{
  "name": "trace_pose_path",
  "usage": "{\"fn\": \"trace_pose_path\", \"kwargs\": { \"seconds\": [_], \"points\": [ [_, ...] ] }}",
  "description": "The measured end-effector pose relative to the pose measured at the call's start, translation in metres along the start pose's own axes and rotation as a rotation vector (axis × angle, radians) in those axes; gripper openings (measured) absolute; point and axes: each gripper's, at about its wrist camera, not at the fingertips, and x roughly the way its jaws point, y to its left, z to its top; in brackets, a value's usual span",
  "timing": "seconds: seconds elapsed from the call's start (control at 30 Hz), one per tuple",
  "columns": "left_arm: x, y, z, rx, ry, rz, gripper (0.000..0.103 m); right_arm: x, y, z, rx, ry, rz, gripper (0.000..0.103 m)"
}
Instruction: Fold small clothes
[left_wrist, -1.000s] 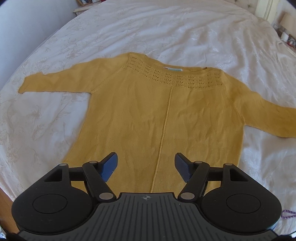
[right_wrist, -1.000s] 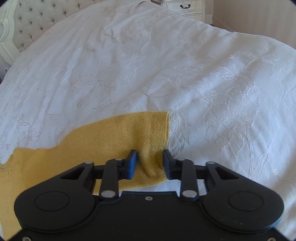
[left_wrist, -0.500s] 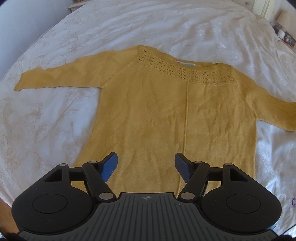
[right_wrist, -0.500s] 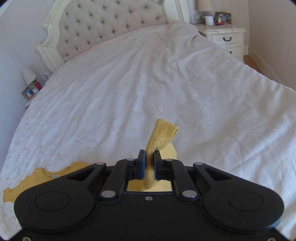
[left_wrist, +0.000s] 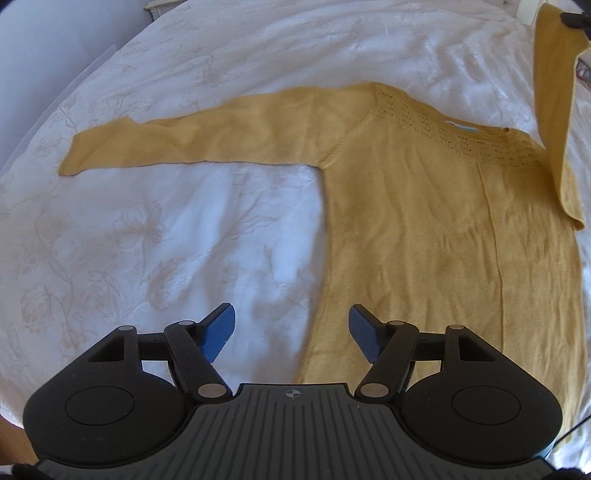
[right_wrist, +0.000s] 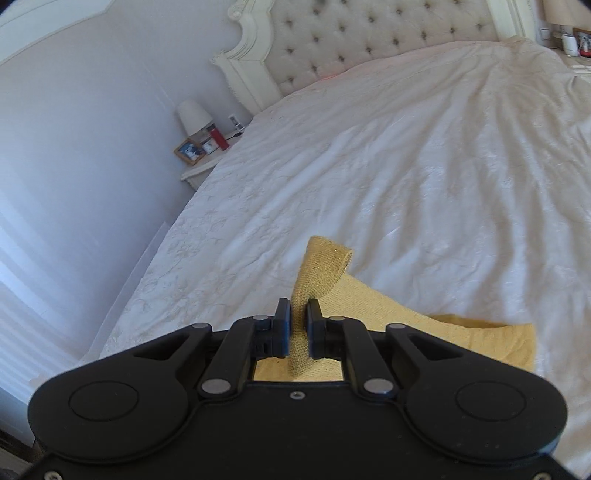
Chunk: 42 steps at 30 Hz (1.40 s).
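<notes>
**Right sleeve raised; left claw shifted toward sweater's side edge**

Since the earlier frames, the right claw (right_wrist: 298, 325) has lifted the right sleeve (left_wrist: 554, 96) off the bed (left_wrist: 177, 236), and the left claw (left_wrist: 291, 334) has shifted toward the sweater's left side edge.

Count: one yellow sweater (left_wrist: 436, 236), two sleeves, two claws, one bed.

Sweater position: the body lies flat, front up, on the white bedspread. The left sleeve (left_wrist: 192, 142) extends flat and straight away from the body. The right sleeve rises from the shoulder, hanging as a band above the neckline.

Right claw: clenched on the cuff (right_wrist: 325, 266) of the right sleeve; the cuff loops out above the pads.

Left claw: released, jaws wide apart, holding nothing. It hovers near the sweater's hem, straddling the left side edge; one pad is over bedspread, the other over fabric.

Edges and open room: bare bedspread lies beyond the sweater's left side, below the left sleeve. Bare bedspread also extends from the sweater up to the headboard (right_wrist: 369, 40). One nightstand (right_wrist: 207, 162) with a lamp stands beside the headboard, well apart from the sweater.
</notes>
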Motion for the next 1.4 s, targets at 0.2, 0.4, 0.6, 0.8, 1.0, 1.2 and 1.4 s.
{"fn": "trace_pose_path", "kwargs": {
  "seconds": [0.2,0.4,0.6,0.8,1.0,1.2,1.4],
  "points": [
    [0.010,0.039,0.003,-0.037,0.014,-0.008,0.067,0.087,0.054,-0.047,-0.081,0.134,0.005,0.015],
    [0.018,0.054,0.006,-0.054,0.020,-0.020,0.067,0.132,0.086,-0.093,-0.152,0.220,0.009,0.022],
    [0.023,0.046,0.020,-0.053,-0.003,-0.043,0.067,0.141,0.087,-0.111,-0.180,0.229,0.057,0.039],
    [0.031,0.016,0.056,-0.009,-0.060,-0.078,0.067,0.112,0.045,-0.115,-0.160,0.220,-0.020,0.045],
    [0.054,-0.029,0.096,0.043,-0.095,-0.098,0.067,0.074,-0.018,-0.122,-0.136,0.195,-0.179,0.049],
    [0.083,-0.073,0.119,0.130,-0.121,-0.082,0.067,0.044,-0.087,-0.122,-0.037,0.167,-0.321,0.053],
    [0.123,-0.095,0.130,0.185,-0.095,-0.013,0.067,0.034,-0.142,-0.105,0.024,0.134,-0.408,0.057]
  ]
}}
